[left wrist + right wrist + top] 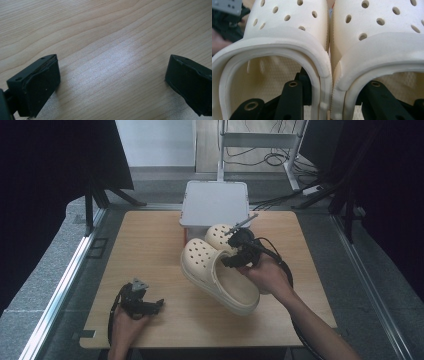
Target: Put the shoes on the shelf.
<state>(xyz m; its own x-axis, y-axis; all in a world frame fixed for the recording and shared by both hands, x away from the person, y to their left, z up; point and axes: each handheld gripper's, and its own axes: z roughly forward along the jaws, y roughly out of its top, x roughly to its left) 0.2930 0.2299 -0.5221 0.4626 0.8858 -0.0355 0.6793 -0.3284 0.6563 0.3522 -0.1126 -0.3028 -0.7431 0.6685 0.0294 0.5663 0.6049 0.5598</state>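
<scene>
The right gripper (235, 256) is clamping a pair of cream clogs (220, 272) together, and in the high view it is holding them above the wooden table (150, 250), the toes pointing away from the person and towards the grey lidded box (215, 202) at the table's far edge. In the right gripper view one black jaw is sitting inside the opening of each shoe, so the two inner side walls are lying between the jaws, pressed against each other along a seam that is running straight up the middle. The left clog (274, 45) is lying to the outer side of one jaw and the right clog (382, 42) to the outer side of the other, and their perforated uppers are rising just beyond the jaw tips. The left gripper (142, 305) is resting low near the table's near edge, well apart from the shoes, and its jaws are standing wide and released. In the left gripper view nothing but bare wood grain is lying between those two black pads (40, 85), and the table surface is stretching on ahead of them.
</scene>
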